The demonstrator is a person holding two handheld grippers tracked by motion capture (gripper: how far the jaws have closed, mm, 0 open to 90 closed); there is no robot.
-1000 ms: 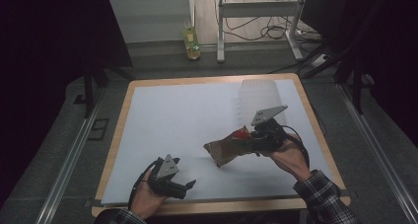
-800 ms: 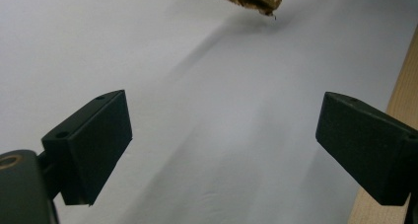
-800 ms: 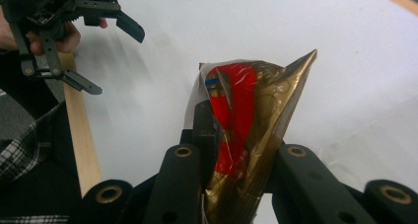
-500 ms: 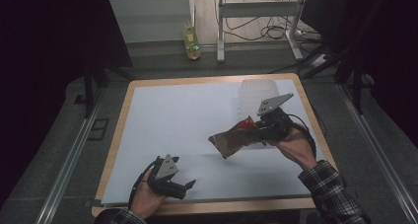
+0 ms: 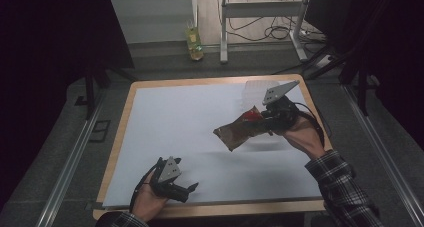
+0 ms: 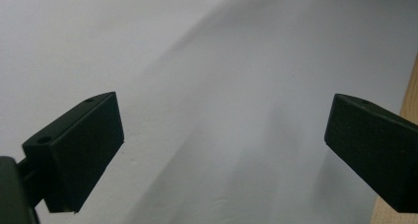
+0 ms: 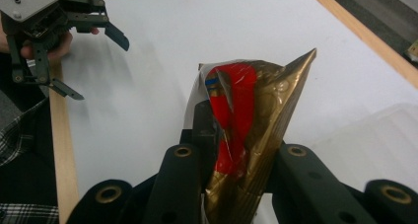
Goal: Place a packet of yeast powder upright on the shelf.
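A crumpled gold and red foil bag (image 5: 240, 133) hangs above the right half of the white table (image 5: 190, 112). My right gripper (image 5: 265, 123) is shut on its end. In the right gripper view the bag (image 7: 256, 115) stands pinched between the two black jaws of my right gripper (image 7: 236, 155), pointed tip upward. My left gripper (image 5: 191, 192) rests low by the table's front edge. Its jaws have just been opening further and stand wide apart. The left gripper view has only white table surface between the jaws of my left gripper (image 6: 222, 140). The left gripper (image 7: 98, 68) also appears far off in the right gripper view.
A clear plastic container (image 5: 257, 89) sits on the table at the back right, just behind the right hand. The table has a wooden rim (image 5: 122, 132). A yellow-green bottle (image 5: 194, 39) stands on the floor beyond the table, near metal stand legs.
The right hand has lifted the foil bag higher and carried it toward the back right. The left hand has stayed where it was.
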